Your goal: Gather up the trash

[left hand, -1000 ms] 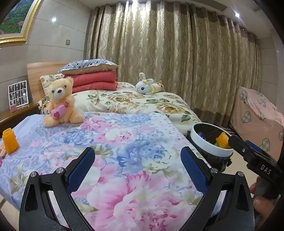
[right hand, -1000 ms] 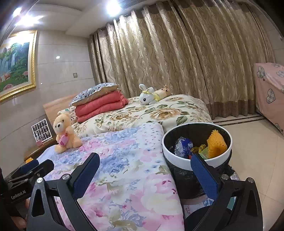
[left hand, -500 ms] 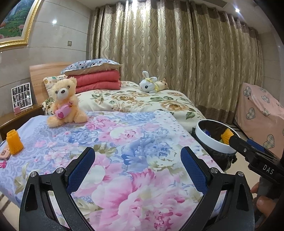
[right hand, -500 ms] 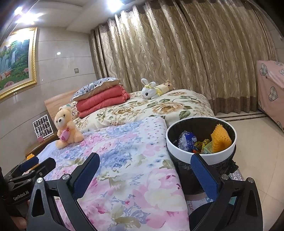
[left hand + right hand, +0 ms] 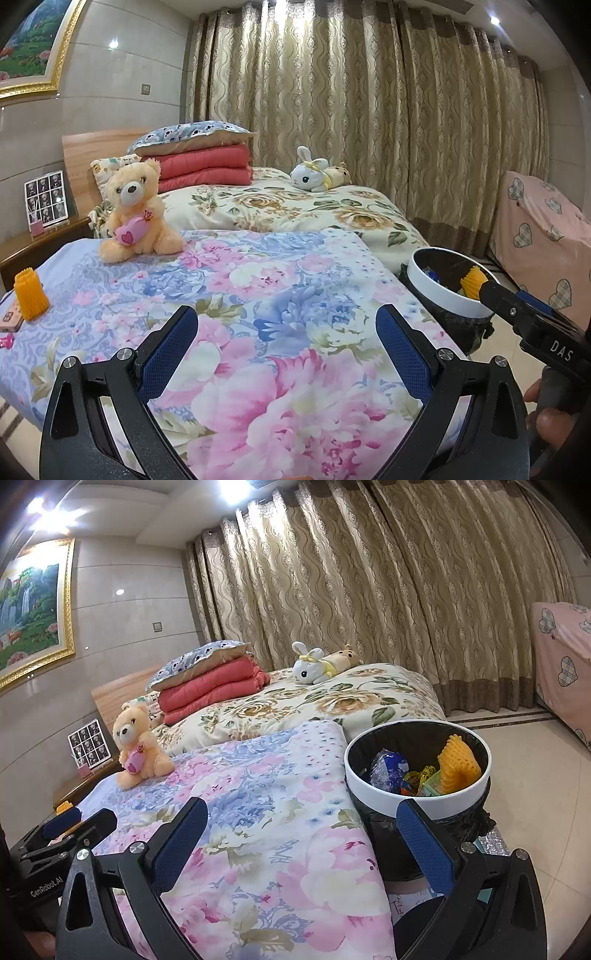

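A white-rimmed trash bin (image 5: 417, 801) with a black liner stands on the floor by the bed's right side, holding an orange foam net (image 5: 458, 764), a blue wrapper (image 5: 388, 770) and other scraps. The same bin (image 5: 439, 291) shows at the right in the left wrist view. Another orange foam net (image 5: 30, 297) stands upright at the bed's left edge, beside a phone (image 5: 11, 319). My left gripper (image 5: 286, 341) hovers open over the floral bedspread, holding nothing. My right gripper (image 5: 301, 834) is open and empty, its right finger in front of the bin.
A teddy bear (image 5: 136, 214) sits on the floral bedspread (image 5: 266, 295); a plush rabbit (image 5: 314, 177) and folded red quilts (image 5: 203, 166) lie farther back. A wooden nightstand (image 5: 33, 247) is at left, a pink covered piece of furniture (image 5: 543, 236) at right, tiled floor beyond the bin.
Both grippers have drawn back slightly from the bed, so the bin and toys look a little farther off. Both stay open and empty.
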`<act>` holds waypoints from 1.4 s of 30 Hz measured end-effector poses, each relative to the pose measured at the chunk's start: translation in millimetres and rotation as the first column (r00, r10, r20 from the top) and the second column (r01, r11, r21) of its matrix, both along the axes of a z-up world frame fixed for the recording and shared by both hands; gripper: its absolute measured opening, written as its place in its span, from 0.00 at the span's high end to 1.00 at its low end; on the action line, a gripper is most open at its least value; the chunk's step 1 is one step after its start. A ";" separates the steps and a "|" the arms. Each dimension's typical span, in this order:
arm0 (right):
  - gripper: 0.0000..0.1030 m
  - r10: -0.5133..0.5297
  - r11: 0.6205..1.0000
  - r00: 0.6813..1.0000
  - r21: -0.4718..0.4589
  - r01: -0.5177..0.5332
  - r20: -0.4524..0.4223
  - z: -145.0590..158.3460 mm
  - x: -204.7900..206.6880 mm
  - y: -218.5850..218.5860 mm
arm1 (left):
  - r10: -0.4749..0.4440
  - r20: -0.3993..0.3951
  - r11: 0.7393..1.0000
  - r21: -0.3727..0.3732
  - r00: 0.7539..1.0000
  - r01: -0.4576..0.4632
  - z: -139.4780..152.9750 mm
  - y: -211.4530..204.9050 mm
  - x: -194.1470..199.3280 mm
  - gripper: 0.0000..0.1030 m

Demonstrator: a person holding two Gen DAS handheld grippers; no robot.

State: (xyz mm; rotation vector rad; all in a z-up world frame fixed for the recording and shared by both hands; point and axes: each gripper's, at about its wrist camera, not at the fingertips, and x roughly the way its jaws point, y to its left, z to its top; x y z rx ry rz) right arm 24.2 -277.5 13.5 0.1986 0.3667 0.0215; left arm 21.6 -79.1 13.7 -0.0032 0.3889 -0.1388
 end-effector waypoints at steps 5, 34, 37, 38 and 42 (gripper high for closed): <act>0.00 -0.002 1.000 1.000 0.001 0.002 0.000 0.5 -0.9 0.0 | 0.001 0.001 1.000 0.005 1.000 -0.001 0.1 -0.7 -0.6 0.04; 0.00 -0.003 1.000 1.000 0.006 0.003 -0.012 -1.0 -3.3 2.8 | -0.012 0.006 1.000 0.012 1.000 0.012 0.2 -3.5 -2.4 0.04; 0.00 -0.004 1.000 1.000 0.005 0.004 -0.011 -1.1 -3.0 2.2 | -0.012 0.004 1.000 0.011 1.000 0.012 -0.1 -3.7 -2.0 0.04; 0.00 -0.005 1.000 1.000 0.005 0.005 -0.011 -1.0 -3.6 2.4 | -0.013 0.003 1.000 0.010 1.000 0.013 -0.1 -3.7 -1.9 0.04; 0.00 -0.003 1.000 1.000 0.005 0.003 -0.009 -0.7 -3.8 2.6 | -0.013 0.003 1.000 0.011 1.000 0.013 -0.1 -3.6 -1.8 0.04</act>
